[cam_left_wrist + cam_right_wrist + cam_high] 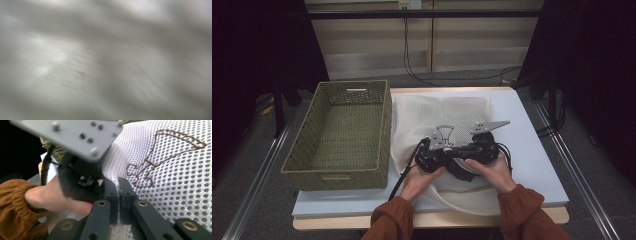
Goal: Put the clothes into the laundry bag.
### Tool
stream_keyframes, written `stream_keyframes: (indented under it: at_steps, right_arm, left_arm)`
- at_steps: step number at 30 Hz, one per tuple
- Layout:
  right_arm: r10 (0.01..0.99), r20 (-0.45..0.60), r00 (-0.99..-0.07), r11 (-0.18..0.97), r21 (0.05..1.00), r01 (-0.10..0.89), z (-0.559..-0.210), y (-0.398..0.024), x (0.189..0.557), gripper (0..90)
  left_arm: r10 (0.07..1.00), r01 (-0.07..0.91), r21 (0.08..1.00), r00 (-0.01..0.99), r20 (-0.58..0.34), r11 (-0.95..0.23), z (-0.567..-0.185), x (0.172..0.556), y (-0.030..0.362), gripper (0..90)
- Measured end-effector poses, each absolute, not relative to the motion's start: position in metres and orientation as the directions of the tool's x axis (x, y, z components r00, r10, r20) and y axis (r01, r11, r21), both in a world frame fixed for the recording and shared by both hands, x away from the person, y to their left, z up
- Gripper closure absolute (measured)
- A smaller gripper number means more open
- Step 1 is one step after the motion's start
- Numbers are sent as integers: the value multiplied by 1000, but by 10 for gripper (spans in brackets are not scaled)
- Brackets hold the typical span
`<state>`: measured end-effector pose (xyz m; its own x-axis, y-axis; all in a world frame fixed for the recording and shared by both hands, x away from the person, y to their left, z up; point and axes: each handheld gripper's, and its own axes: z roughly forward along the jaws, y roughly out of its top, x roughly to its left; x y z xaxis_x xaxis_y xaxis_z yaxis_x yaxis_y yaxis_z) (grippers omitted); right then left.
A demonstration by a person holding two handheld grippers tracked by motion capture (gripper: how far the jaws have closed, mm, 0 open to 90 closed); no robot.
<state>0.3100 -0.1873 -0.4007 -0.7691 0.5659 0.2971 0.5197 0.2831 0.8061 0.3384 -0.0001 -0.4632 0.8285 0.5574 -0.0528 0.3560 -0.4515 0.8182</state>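
Note:
A white mesh bag [442,117] with a brown stitched motif [444,134] lies on the white tabletop [532,150]. Both hands hold their grippers close together at the bag's near part. My right gripper [119,187] is shut, pinching a fold of the mesh [175,182] between its black jaws; in the high view it [462,151] sits just right of the left one. My left gripper [446,153] pushes into the fabric with its jaws hidden; its grey plate [72,135] looms close in the right gripper view. The left gripper view is a blur of pale fabric [105,60]. A dark patch [458,171] shows under the hands.
An empty olive woven basket [384,125] stands on the left of the table, right against the bag. Cables [404,172] trail from the grippers toward the front edge. Bare tabletop lies to the right of the bag. Beyond the table, a dark floor and wall panels.

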Motion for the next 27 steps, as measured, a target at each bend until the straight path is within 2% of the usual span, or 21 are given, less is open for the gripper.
stream_keyframes:
  at_steps: [4,10,19,23,27]
  right_arm:
    - [568,298,-767,280,806,521,-401,-188,311,881]
    - [570,306,-762,269,807,525,-404,-191,313,881]
    - [561,311,-767,286,796,533,-410,-189,313,881]
    - [570,314,-759,288,789,543,-415,-190,315,881]
    - [574,321,-754,285,785,551,-417,-192,314,879]
  left_arm:
    - [590,373,833,804,-70,-409,-463,348,-1,802]
    - [591,354,826,806,-31,-439,-462,354,-1,798]
    - [577,368,805,816,-40,-465,-470,356,-1,760]
    - [569,376,796,821,-48,-475,-470,352,4,694]
    - [562,388,776,825,-53,-497,-464,344,8,554]
